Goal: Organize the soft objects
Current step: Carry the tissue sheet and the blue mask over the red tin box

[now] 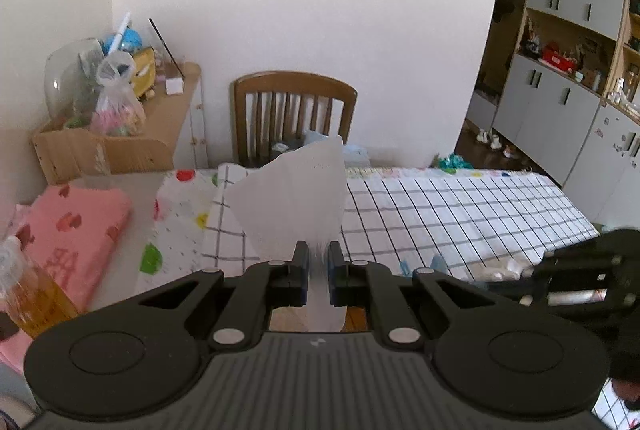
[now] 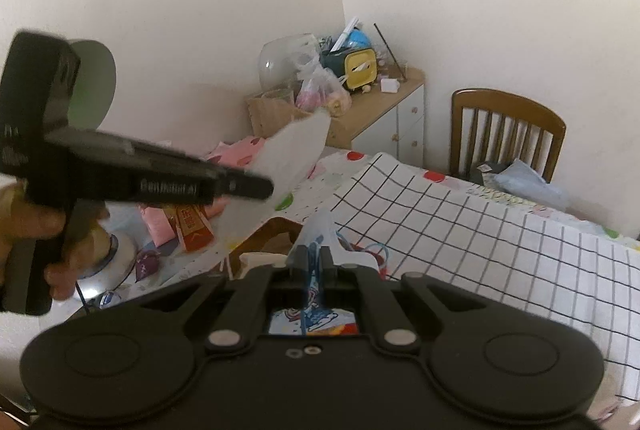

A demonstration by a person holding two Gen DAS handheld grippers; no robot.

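My left gripper (image 1: 318, 250) is shut on a thin white translucent sheet (image 1: 292, 190) that fans upward from its fingers. From the right wrist view, a hand holds that gripper (image 2: 268, 188) at the left, and the white sheet (image 2: 298, 146) sticks out past its tip. My right gripper (image 2: 315, 254) is shut on a clear plastic packet with blue cartoon print (image 2: 318, 228). More of the packet hangs below the fingers. Both grippers hover over a table covered by a black-and-white checked cloth (image 1: 440, 206).
A pink towel (image 1: 72, 222) and a bottle of amber liquid (image 1: 32, 294) lie at the left. Orange packets (image 2: 192, 226) sit on a dotted cloth (image 1: 176, 206). A wooden chair (image 1: 294, 110) stands behind the table, beside a cluttered side cabinet (image 1: 176, 110).
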